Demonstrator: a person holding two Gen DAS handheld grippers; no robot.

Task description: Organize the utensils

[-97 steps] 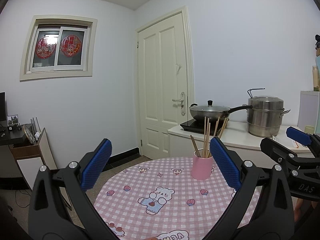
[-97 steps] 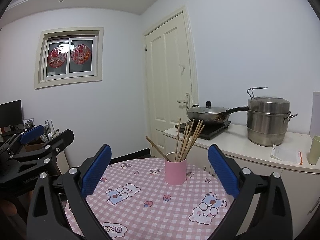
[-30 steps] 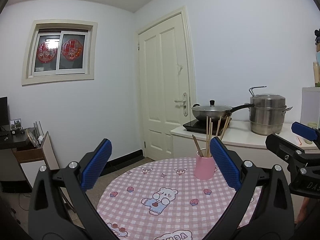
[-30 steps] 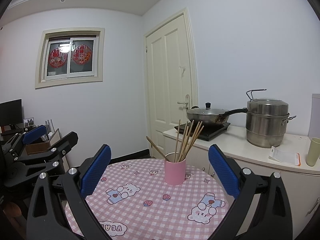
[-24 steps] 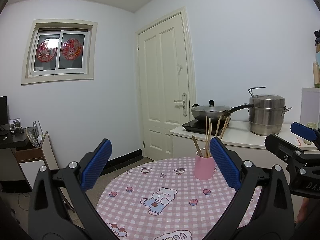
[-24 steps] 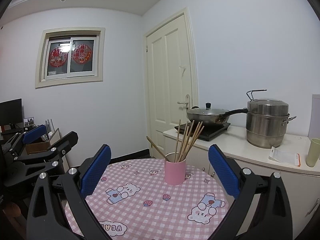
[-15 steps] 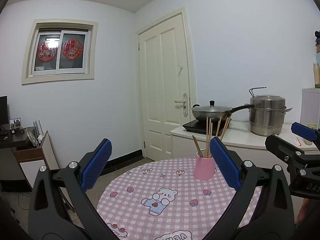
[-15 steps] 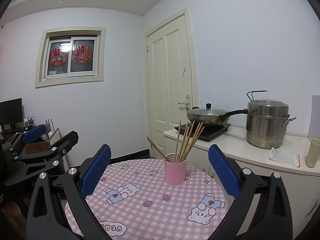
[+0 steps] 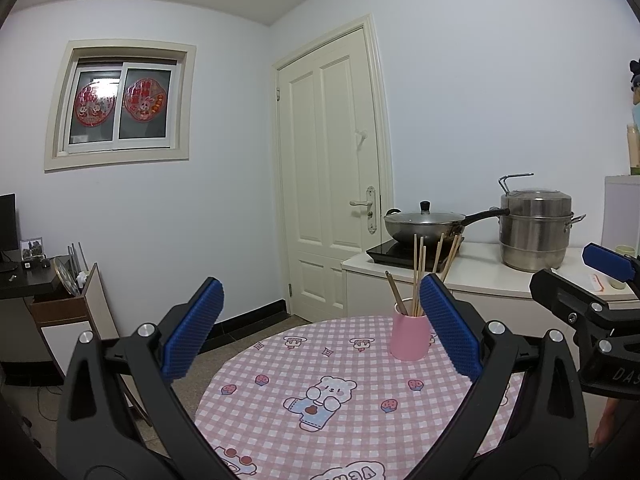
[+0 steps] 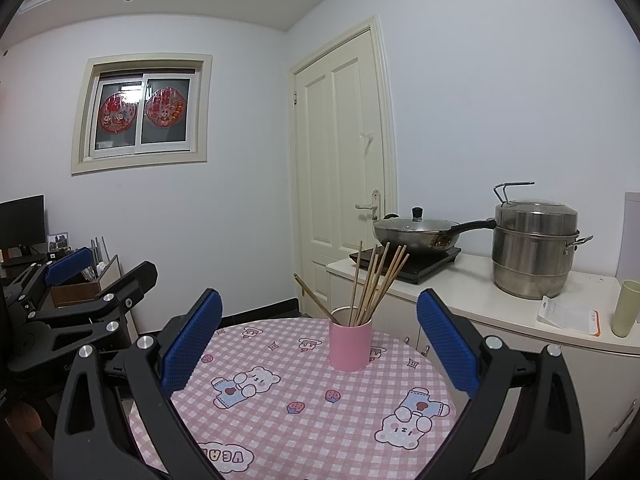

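A pink cup (image 9: pixel 411 340) (image 10: pixel 350 344) stands upright on the far side of a round table (image 9: pixel 340 412) (image 10: pixel 304 420) with a pink checked cloth. Several wooden chopsticks (image 9: pixel 418 276) (image 10: pixel 374 284) stick out of it, fanned apart. My left gripper (image 9: pixel 322 330) hangs open above the table's near side, nothing between its blue pads. My right gripper (image 10: pixel 318 338) is open too and empty, the cup seen between its fingers but farther away. In the left wrist view the right gripper's fingertip (image 9: pixel 608 262) shows at the right edge. The right wrist view shows the left gripper's fingers (image 10: pixel 68 260) at far left.
Behind the table a white counter (image 10: pixel 480 304) carries an induction hob with a lidded wok (image 10: pixel 420 232), a steel steamer pot (image 10: pixel 534 252), a packet (image 10: pixel 568 320) and a pale green cup (image 10: pixel 626 314). A cream door (image 9: pixel 332 184) is shut. A desk and wooden box (image 9: pixel 52 304) stand at left.
Both views have shifted only slightly over the last seconds. The cup and chopsticks have not moved, and both grippers have stayed open.
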